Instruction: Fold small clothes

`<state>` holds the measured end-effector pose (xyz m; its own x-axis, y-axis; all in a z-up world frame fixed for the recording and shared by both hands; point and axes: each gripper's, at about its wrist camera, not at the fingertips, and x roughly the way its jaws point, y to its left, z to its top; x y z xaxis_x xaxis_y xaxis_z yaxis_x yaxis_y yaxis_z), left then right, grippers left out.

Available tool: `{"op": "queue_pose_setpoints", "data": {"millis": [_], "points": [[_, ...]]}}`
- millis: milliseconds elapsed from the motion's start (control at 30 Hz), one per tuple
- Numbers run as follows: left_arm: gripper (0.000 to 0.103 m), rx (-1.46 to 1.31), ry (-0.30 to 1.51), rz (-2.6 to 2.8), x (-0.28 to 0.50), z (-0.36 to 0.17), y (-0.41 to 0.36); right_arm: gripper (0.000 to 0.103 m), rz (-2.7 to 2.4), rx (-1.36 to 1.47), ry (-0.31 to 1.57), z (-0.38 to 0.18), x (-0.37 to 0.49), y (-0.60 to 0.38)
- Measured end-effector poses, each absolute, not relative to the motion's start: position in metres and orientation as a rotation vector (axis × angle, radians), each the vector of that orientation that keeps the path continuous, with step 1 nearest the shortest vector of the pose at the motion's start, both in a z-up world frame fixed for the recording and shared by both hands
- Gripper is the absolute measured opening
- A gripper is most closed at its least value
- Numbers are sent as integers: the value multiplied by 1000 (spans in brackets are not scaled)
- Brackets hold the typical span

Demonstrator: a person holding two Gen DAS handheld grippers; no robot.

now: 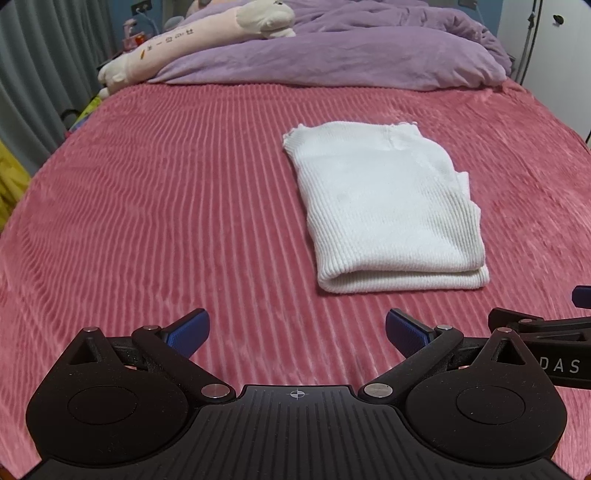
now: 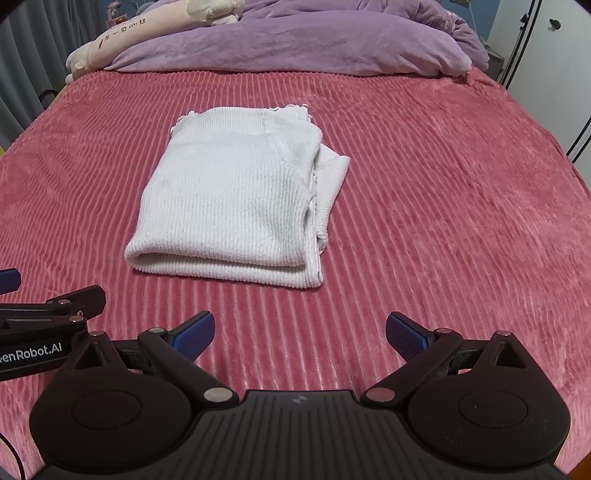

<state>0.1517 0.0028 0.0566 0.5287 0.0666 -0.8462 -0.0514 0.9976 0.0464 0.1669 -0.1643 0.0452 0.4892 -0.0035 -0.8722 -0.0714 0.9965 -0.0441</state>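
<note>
Bed cover [image 1: 147, 206]: pink plush cloth, ribbed, soft matt nap. Folded garment [image 1: 384, 206]: white rib-knit cloth, matt. Quilt [image 1: 332, 55]: purple cloth, creased, faint sheen. Left hand-held gripper [image 1: 297, 330] and right hand-held gripper [image 2: 300, 332]: matt black grainy plastic, bright metal pivot pins, blue textured pads [image 1: 186, 334].

We count one folded white knit garment [image 1: 384, 210] on one pink ribbed blanket [image 1: 166, 206]. Behind it lie one purple duvet [image 1: 332, 55] and one long plush toy [image 1: 207, 33]. We see two grippers, the left gripper [image 1: 297, 332] and the right gripper [image 2: 300, 334], each with two blue-padded fingers spread wide and holding nothing.
</note>
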Motion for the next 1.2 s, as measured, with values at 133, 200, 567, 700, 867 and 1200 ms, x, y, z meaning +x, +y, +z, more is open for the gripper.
{"op": "queue_pose_setpoints", "data": {"millis": [133,200,567,700,867,1200], "points": [[103,20,1007,72,152,58,2,99,41,-77,1057,46,168,-165],[103,16,1007,70,153,59,2,99,40,-76,1057,46,168,-165],[103,11,1004,65,155,60,3,99,39,-76,1057,47,169,-167],[103,13,1007,64,155,59,3,99,36,-77,1052,47,169,-166],[103,11,1005,62,155,59,3,99,36,-76,1051,48,169,-167],[103,4,1003,59,155,60,5,99,33,-89,1044,48,167,-165]]}}
